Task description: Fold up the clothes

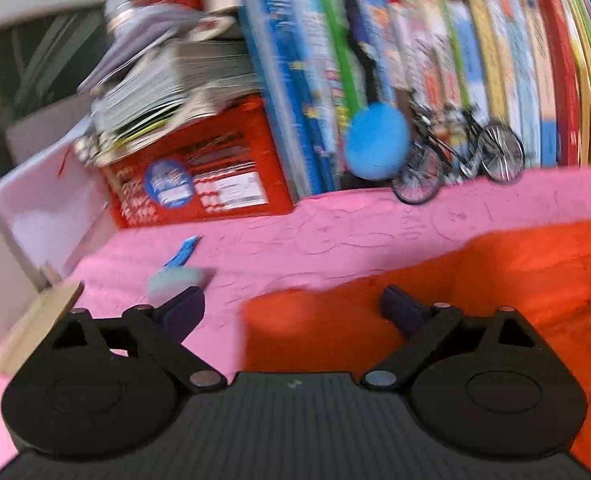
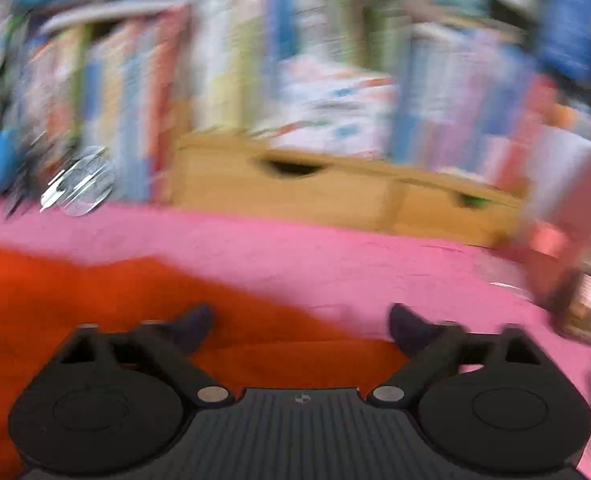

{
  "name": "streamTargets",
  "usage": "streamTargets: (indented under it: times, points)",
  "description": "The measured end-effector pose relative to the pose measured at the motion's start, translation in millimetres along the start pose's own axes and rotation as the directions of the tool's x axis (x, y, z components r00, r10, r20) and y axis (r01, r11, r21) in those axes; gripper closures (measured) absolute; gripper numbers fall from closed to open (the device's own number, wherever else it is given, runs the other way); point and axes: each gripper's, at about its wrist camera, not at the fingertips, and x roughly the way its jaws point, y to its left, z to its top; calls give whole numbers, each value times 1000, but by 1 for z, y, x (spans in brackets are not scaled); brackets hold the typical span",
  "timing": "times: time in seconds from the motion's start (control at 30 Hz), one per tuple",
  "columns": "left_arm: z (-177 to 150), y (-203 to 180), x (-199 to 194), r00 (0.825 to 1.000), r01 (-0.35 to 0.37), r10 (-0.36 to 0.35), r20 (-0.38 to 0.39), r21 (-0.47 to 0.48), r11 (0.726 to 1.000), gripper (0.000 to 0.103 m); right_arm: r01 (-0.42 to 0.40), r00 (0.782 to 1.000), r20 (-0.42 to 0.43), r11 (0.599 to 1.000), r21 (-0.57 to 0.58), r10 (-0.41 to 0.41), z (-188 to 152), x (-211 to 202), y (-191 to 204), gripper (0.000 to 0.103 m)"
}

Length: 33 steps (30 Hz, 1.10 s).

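On the pink cover (image 1: 335,232), the orange garment (image 1: 515,280) lies spread. The left gripper (image 1: 291,304) hovers over its left edge, jaws released, bare pink cover leftward. The right gripper (image 2: 299,320) straddles the garment's right edge, jaws released; books (image 1: 455,60) line the far side.

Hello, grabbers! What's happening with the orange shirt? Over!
Left gripper open, right gripper open. Orange garment flat on pink cover, not held. Small teal thing near left gripper.
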Motion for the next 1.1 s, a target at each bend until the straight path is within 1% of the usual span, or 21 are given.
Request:
streamTargets:
  times: [0.03,0.07,0.1,0.13,0.17,0.23,0.27,0.3,0.33,0.37,0.47,0.5,0.57,0.67,0.77,0.83,0.9,0.97,1.0,1.07,1.1]
  points:
    - [0,8,-13,1000,17,-17,20,-31,999,12,-36,999,24,997,72,35,0,-10,-13,30]
    - [-1,13,-27,998,50,-48,45,-55,997,12,-99,994,49,986,136,93,0,-20,-24,30]
    - [-1,16,-46,991,108,-102,81,-65,992,13,-157,987,72,972,175,147,0,-31,-29,30]
    - [-2,15,-64,981,164,-156,118,-62,985,13,-214,975,96,960,179,200,0,-43,-30,31]
    - [-3,12,-83,967,212,-204,151,-40,976,12,-267,961,111,952,152,251,1,-55,-26,33]
    - [-8,-1,-110,944,269,-271,190,35,962,10,-369,926,117,927,69,360,0,-78,-14,53]
    - [-11,-8,-118,936,283,-292,196,76,956,10,-411,908,102,911,25,407,-3,-86,-7,57]
    - [-16,-17,-122,934,286,-303,187,115,951,10,-441,894,78,897,-14,441,-6,-93,1,62]
    - [-21,-24,-119,938,282,-303,168,142,949,10,-463,884,52,885,-43,465,-10,-96,8,63]
    - [-27,-28,-112,944,275,-297,143,157,949,10,-463,885,32,884,-67,465,-15,-96,12,63]
    - [-43,-39,-92,958,262,-279,70,188,946,8,-437,898,-13,890,-133,439,-28,-93,22,64]
    - [-47,-38,-84,958,271,-284,53,169,948,4,-431,902,-24,890,-148,432,-31,-90,24,64]
    - [-48,-34,-75,958,283,-288,19,136,950,1,-418,908,-45,891,-178,417,-36,-86,27,64]
    - [-48,-36,-69,959,283,-283,-14,125,951,0,-398,917,-66,894,-203,393,-42,-81,34,64]
    - [-49,-39,-67,962,272,-270,-34,143,952,0,-372,928,-88,896,-243,362,-47,-80,43,64]
    - [-49,-45,-68,969,247,-244,-37,176,953,0,-346,938,-100,894,-285,332,-50,-77,53,64]
    - [-49,-51,-68,976,217,-216,-27,207,954,0,-322,947,-104,890,-322,305,-50,-73,62,63]
    - [-49,-52,-73,979,201,-205,-7,227,953,0,-308,951,-89,887,-343,296,-50,-74,65,62]
    - [-50,-45,-79,978,204,-209,1,226,953,0,-323,946,-81,888,-328,314,-50,-81,58,61]
    - [-52,-22,-101,970,233,-241,17,203,951,0,-370,928,-63,886,-278,368,-51,-98,38,54]
    - [-56,-6,-115,960,266,-277,34,191,945,0,-398,915,-47,881,-256,400,-54,-112,22,42]
